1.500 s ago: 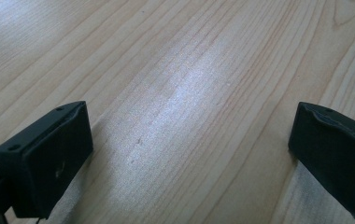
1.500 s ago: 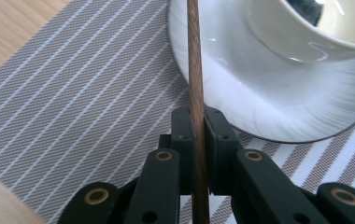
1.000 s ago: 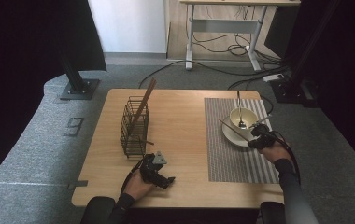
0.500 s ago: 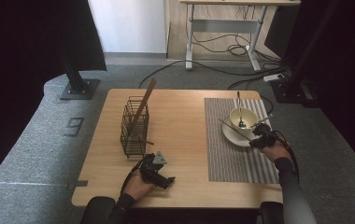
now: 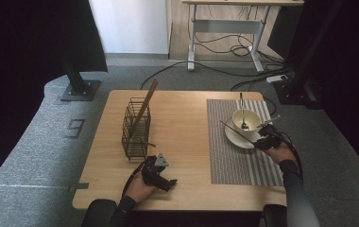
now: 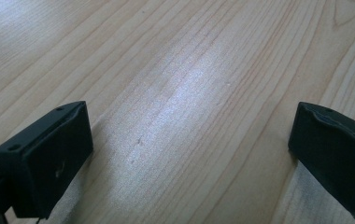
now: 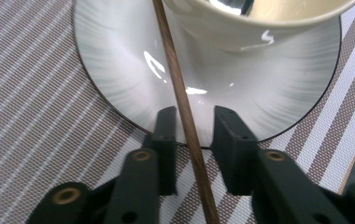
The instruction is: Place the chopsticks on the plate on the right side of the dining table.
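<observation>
Left claw (image 5: 167,180) rests low on bare wooden worktop (image 5: 182,142) near front edge, jaws spread wide, nothing between them. Right claw (image 7: 190,122) over striped placemat (image 7: 35,107), jaws just been opening; chopstick (image 7: 180,102) lies between them, pads no longer pressing it. Chopstick leans across white plate (image 7: 119,60) against bowl (image 7: 241,28). Farther left, wire basket (image 5: 135,127) stands on worktop.
</observation>
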Motion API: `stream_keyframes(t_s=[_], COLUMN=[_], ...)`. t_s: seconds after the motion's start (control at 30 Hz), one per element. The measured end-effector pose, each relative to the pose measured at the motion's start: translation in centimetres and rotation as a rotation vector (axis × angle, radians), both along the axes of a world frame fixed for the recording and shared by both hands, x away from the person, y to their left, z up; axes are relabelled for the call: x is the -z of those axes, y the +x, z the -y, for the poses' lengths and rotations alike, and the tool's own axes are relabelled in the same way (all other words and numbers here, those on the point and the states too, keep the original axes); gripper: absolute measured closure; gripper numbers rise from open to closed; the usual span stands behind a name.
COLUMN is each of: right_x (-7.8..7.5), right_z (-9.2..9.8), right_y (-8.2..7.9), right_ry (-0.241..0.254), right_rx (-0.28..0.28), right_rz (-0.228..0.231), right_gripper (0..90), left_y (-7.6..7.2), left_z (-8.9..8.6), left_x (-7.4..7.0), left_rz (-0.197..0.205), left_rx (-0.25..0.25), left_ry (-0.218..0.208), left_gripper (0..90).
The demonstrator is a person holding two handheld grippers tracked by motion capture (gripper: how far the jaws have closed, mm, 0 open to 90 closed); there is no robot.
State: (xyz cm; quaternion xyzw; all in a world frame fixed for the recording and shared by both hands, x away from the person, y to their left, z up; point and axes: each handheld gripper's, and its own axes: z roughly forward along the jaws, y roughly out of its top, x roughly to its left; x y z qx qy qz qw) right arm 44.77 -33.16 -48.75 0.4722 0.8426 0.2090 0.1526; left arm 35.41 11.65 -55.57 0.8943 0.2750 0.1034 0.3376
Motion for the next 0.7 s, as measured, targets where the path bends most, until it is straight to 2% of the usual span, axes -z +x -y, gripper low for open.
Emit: stream_keyframes(t_s=[0.23,0.37,0.57,0.7], right_x=[-0.7,-0.9,-0.1,0.9], right_z=[-0.6,-1.0,-0.9,-1.1], right_y=[-1.6,-2.8,-4.4,-5.1], right_ry=[0.067,0.084,0.152,0.176], right_rx=[-0.032,-0.037,-0.007,-0.011], right_rz=[0.070,0.122,0.190,0.208], right_gripper=[37.5,25.2,14.0,10.6], left_y=[0.0,0.0,0.0,0.0], left_z=[0.0,0.0,0.0,0.0], left_x=[0.0,0.0,0.0,0.0], left_rz=[0.000,0.002,0.004,0.003], left_rx=[0.000,0.002,0.004,0.005], left_ry=[0.000,0.001,-0.001,0.001], left_gripper=[0.0,0.0,0.0,0.0])
